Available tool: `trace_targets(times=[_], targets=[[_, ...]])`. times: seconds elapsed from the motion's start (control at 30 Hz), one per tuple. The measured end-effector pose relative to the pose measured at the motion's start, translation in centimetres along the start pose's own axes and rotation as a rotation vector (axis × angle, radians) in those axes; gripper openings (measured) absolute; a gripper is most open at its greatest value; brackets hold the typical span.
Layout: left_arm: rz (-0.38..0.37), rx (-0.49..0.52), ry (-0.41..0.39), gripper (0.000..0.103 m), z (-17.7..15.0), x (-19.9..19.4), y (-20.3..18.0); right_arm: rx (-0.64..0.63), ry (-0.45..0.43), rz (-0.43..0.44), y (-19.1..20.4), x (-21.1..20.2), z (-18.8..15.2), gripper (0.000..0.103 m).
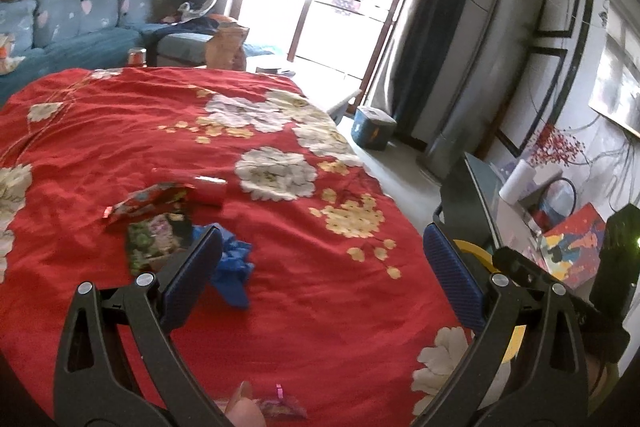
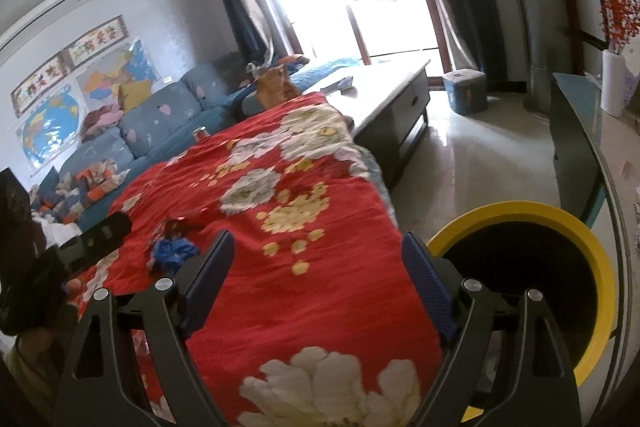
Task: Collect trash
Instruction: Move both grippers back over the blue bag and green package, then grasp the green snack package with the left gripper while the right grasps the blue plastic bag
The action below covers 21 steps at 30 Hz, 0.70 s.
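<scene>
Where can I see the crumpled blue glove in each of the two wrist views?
Left wrist: blue glove lies lower left of centre, beside the left gripper's left finger.
Right wrist: blue glove at left, near the wrappers.
Shared landmark: red floral cloth, under it in both.

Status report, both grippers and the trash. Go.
Left gripper open, empty. Right gripper open, empty. Blue glove and wrappers on the red cloth, untouched. Bin at right, nothing in the way.

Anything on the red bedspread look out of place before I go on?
Yes: litter lies loose on the red bedspread: a crumpled blue glove, a floral wrapper, a shiny red wrapper and a pink scrap at the near edge.
</scene>
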<state>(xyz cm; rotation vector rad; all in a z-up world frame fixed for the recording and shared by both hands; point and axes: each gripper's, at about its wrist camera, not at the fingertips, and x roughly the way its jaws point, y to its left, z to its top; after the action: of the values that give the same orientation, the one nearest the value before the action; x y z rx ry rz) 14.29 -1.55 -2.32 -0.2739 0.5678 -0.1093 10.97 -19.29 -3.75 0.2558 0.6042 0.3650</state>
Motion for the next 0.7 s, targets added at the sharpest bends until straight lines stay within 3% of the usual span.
trace_targets(times=[0.7], targets=[[0.112, -0.161, -0.034, 0.092, 0.8, -1.7, 7.5, -0.113, 0.092, 0.122, 6.7, 2.1, -1.9, 0.083]])
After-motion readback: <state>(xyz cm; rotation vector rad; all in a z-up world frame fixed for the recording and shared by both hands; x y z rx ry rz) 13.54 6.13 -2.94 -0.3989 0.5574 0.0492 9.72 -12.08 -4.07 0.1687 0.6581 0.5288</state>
